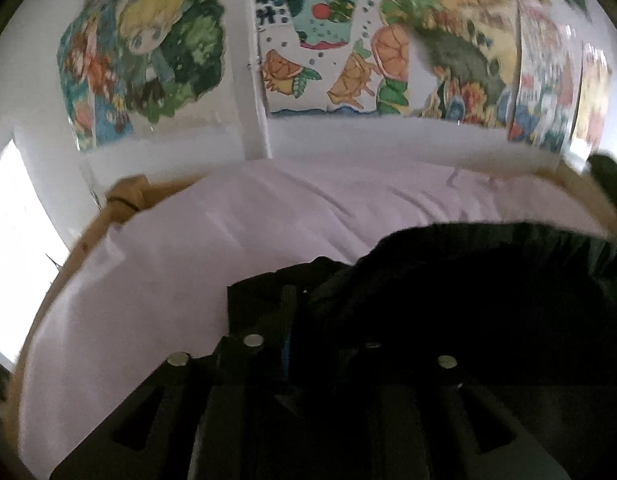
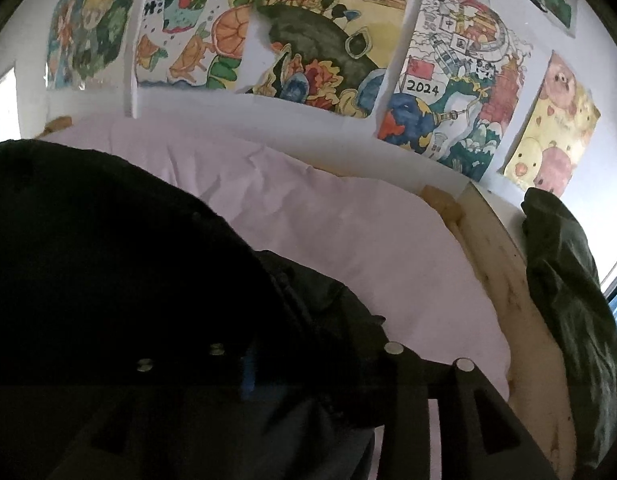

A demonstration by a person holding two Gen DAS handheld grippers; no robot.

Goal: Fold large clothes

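A large black garment (image 1: 468, 280) lies bunched on a pale pink sheet (image 1: 168, 260). In the left wrist view it fills the lower right and drapes over my left gripper (image 1: 304, 320), whose jaws stand close together on its edge. In the right wrist view the same black garment (image 2: 128, 260) fills the left and centre and covers my right gripper (image 2: 304, 344), which is shut on the cloth. Most of both grippers' fingers are hidden by the dark fabric.
The pink sheet (image 2: 348, 240) covers a bed with a wooden frame (image 2: 508, 280). A dark green garment (image 2: 568, 300) hangs over the frame at right. Children's paintings (image 2: 308, 40) cover the white wall behind. A bright window (image 1: 12, 220) is at left.
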